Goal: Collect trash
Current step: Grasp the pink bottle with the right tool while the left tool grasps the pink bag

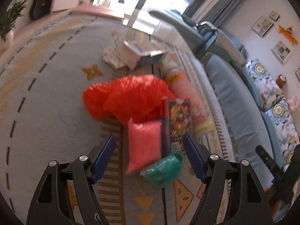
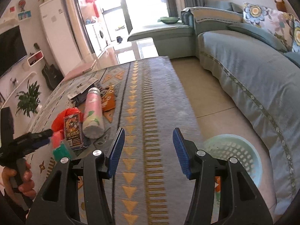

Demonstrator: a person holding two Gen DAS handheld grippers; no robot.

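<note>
Trash lies on the patterned rug. In the left wrist view my left gripper (image 1: 149, 150) is open above a pink packet (image 1: 144, 146) and a green crumpled wrapper (image 1: 165, 168), with a red plastic bag (image 1: 127, 97), a dark printed snack box (image 1: 179, 120) and a pink bottle (image 1: 185, 97) beyond. My right gripper (image 2: 148, 146) is open and empty above the rug. A pale green basket (image 2: 236, 150) stands just right of it. The left gripper (image 2: 35, 136) shows at the left of the right wrist view, beside the red bag (image 2: 65, 116), snack box (image 2: 73, 131) and bottle (image 2: 92, 114).
White boxes and papers (image 1: 127, 54) lie further along the rug. An orange wrapper (image 2: 108, 101) and dark papers (image 2: 84, 91) lie behind the bottle. A blue-grey sofa (image 2: 243, 65) runs along the right. A guitar (image 2: 52, 75) and a plant (image 2: 28, 99) stand by the left wall.
</note>
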